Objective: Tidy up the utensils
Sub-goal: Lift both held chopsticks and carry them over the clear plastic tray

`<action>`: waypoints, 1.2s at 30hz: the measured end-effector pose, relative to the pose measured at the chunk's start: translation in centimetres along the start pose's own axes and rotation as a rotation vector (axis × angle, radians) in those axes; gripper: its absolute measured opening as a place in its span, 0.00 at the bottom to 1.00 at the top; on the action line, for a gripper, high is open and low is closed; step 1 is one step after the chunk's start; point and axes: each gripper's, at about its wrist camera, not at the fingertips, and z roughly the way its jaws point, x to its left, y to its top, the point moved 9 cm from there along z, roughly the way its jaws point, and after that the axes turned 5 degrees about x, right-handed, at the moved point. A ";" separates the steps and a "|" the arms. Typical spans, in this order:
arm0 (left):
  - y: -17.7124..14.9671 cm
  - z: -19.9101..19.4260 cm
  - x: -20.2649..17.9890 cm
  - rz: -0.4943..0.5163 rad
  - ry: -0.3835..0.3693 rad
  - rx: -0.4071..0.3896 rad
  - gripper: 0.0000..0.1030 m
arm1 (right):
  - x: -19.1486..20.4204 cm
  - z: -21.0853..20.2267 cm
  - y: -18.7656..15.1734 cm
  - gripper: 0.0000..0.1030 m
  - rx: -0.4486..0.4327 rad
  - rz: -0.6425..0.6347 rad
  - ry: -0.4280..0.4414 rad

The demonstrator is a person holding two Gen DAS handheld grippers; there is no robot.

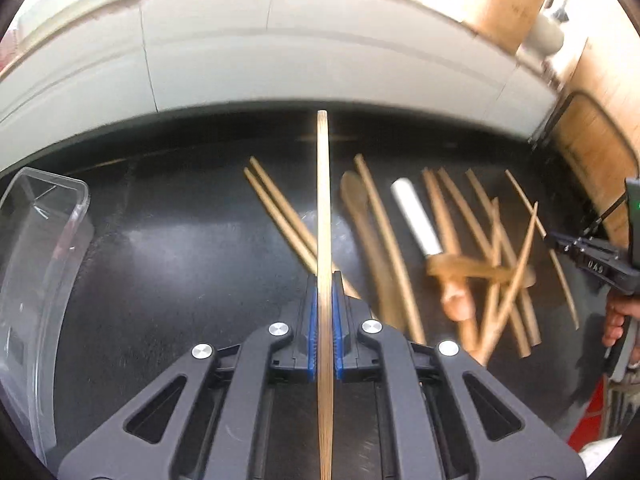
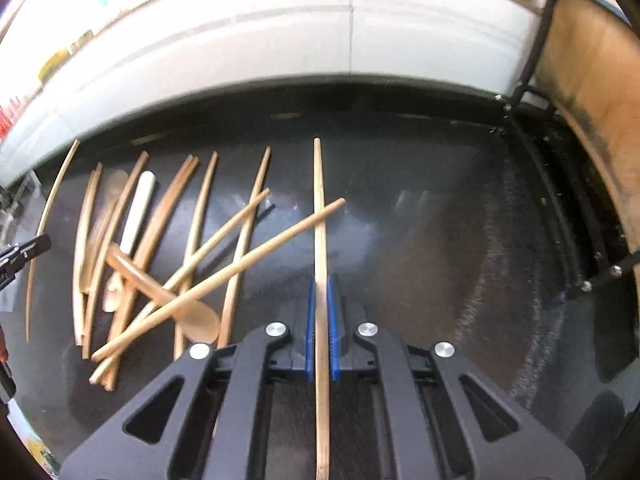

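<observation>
In the left wrist view my left gripper is shut on a wooden chopstick that runs straight ahead between the blue pads, lifted above the black table. In the right wrist view my right gripper is likewise shut on another chopstick. A loose pile of chopsticks, wooden spoons and a white-handled utensil lies on the table, right of the left gripper and left of the right one. The same pile of utensils appears blurred in the left view.
A clear plastic container stands at the table's left end. A wooden chair with a black frame stands at the right end. A pale ledge runs along the far edge. A hand on the right gripper's handle shows at the left view's right edge.
</observation>
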 end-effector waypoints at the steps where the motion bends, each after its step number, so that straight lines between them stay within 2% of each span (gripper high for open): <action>1: 0.3 -0.6 -0.5 -0.003 -0.004 -0.007 0.05 | -0.1 -1.1 0.2 0.06 -0.021 0.009 0.012; 4: -0.6 -3.4 -0.4 -0.024 -0.017 -0.014 0.05 | -0.4 -3.6 0.7 0.06 -0.070 0.066 0.068; 9: -0.6 -7.1 -1.4 -0.112 -0.054 0.002 0.05 | -0.3 -7.7 1.7 0.06 -0.123 0.195 0.265; 13: -1.0 -10.2 -0.8 -0.129 -0.041 -0.015 0.05 | 2.2 -8.3 1.2 0.06 -0.087 0.186 0.390; 17: -2.2 -12.4 1.5 -0.144 -0.005 -0.027 0.05 | 6.6 -8.1 -0.5 0.06 -0.048 0.129 0.467; 20: -2.7 -13.0 3.6 -0.160 0.004 -0.011 0.05 | 11.0 -9.8 -0.8 0.06 -0.060 0.134 0.572; 25: -2.7 -13.5 8.7 -0.146 0.029 0.001 0.05 | 19.2 -8.8 -2.3 0.06 0.020 0.082 0.616; 28: -2.5 -14.0 12.0 -0.129 0.004 -0.001 0.06 | 23.2 -8.5 -2.3 0.06 0.036 0.141 0.651; 32: -2.6 -15.0 18.5 -0.101 -0.029 0.037 0.06 | 29.8 -7.6 -1.6 0.07 0.076 0.269 0.699; 36: -2.7 -15.1 24.8 -0.046 -0.021 0.086 0.06 | 37.3 -7.5 -0.2 0.06 0.050 0.288 0.715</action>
